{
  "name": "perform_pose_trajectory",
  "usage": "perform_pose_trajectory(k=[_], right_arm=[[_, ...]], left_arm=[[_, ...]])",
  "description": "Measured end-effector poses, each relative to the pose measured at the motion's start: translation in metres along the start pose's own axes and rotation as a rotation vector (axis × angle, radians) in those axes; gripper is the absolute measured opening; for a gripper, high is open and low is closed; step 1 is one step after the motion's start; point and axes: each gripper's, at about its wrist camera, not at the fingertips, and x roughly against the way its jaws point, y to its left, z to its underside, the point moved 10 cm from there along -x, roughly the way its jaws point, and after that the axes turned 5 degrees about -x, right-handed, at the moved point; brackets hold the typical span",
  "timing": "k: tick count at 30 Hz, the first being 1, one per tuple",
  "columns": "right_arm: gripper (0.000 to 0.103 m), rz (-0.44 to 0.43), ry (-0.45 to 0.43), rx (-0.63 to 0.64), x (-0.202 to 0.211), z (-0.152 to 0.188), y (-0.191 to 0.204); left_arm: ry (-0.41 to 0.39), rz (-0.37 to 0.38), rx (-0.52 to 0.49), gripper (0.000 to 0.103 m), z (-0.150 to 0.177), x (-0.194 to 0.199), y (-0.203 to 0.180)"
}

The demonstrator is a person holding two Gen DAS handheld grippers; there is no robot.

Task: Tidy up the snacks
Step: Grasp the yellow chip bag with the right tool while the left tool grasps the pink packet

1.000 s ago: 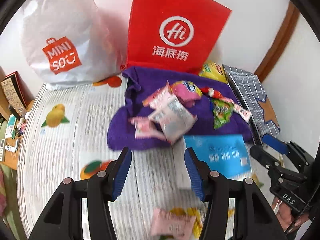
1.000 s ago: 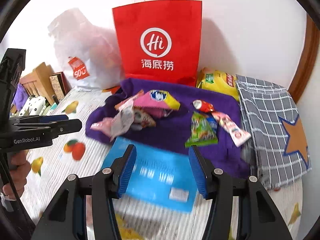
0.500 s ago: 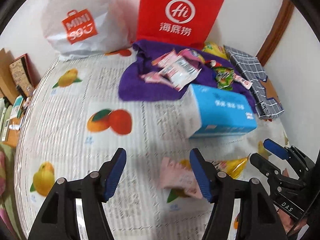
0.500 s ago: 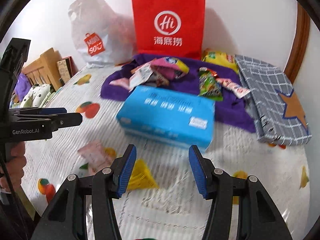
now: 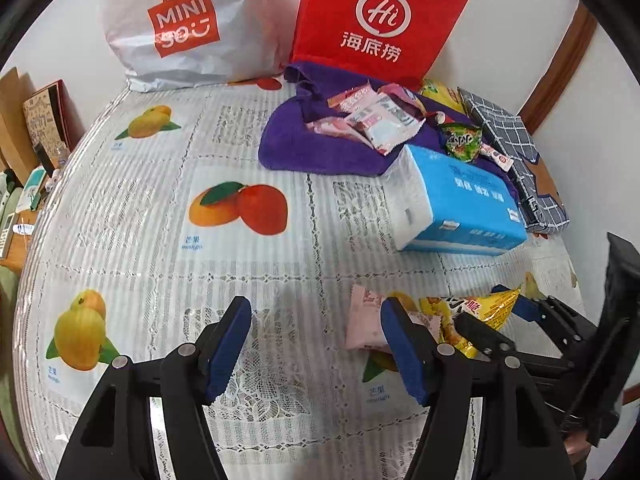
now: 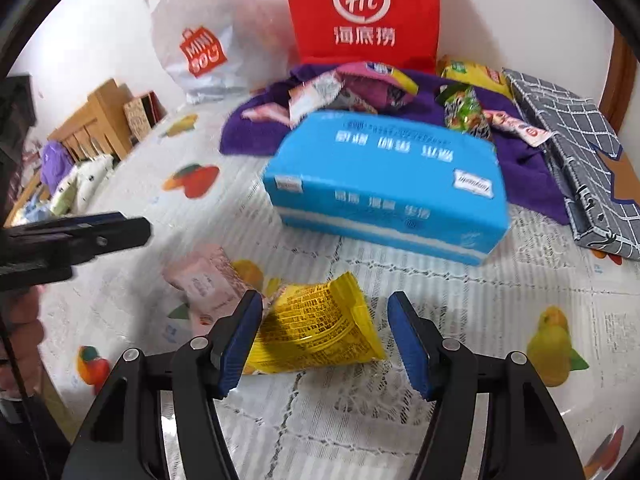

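Although most of the snacks lie heaped on the purple towel (image 5: 320,152) at the back of the table, two packets sit apart at the near edge, and that is where both tools are. The right gripper (image 6: 324,340) is low over the yellow packet (image 6: 320,324), its blue pads spread wide with the packet lying between them, not yet pinched. The left gripper (image 5: 316,344) is likewise spread and holds nothing; the pink packet (image 5: 366,320) lies just beside its right finger, outside the gap rather than in it.

The yellow packet looks like a puffed foil pillow, so I'd judge it very light, soft and a bit slick, with air that gives under pressure and contents that may crush. The flat crimped seam at either end, or a shallow bite across the body, seems the safest hold; a hard squeeze in the middle could pop it or let it squirt out sideways. The pink packet looks flatter and limper, lying close against the fruit-print tablecloth (image 5: 140,240), so its edge would probably need scooping before it can be nipped.

Just behind them the blue tissue pack (image 6: 384,184) sits half on the towel, bulky but soft. Behind that stand the red paper bag (image 5: 380,20) and the white plastic bag (image 5: 180,24) against the wall, either a likely place for the snacks.
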Motion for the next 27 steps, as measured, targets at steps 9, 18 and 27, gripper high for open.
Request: perform_pose_trajectory(k=[9, 18, 27], right_arm=[[0.060, -0.007, -0.005, -0.018, 0.005, 0.011, -0.020], [0.059, 0.079, -0.053, -0.078, 0.026, 0.021, -0.078], [0.059, 0.046, -0.072, -0.124, 0.022, 0.025, -0.085]], left_arm=[[0.045, 0.036, -0.060, 0.066, 0.009, -0.022, -0.027], [0.075, 0.049, -0.143, 0.076, 0.016, -0.047, -0.058], [-0.009, -0.081, -0.253, 0.067, 0.023, -0.049, -0.071]])
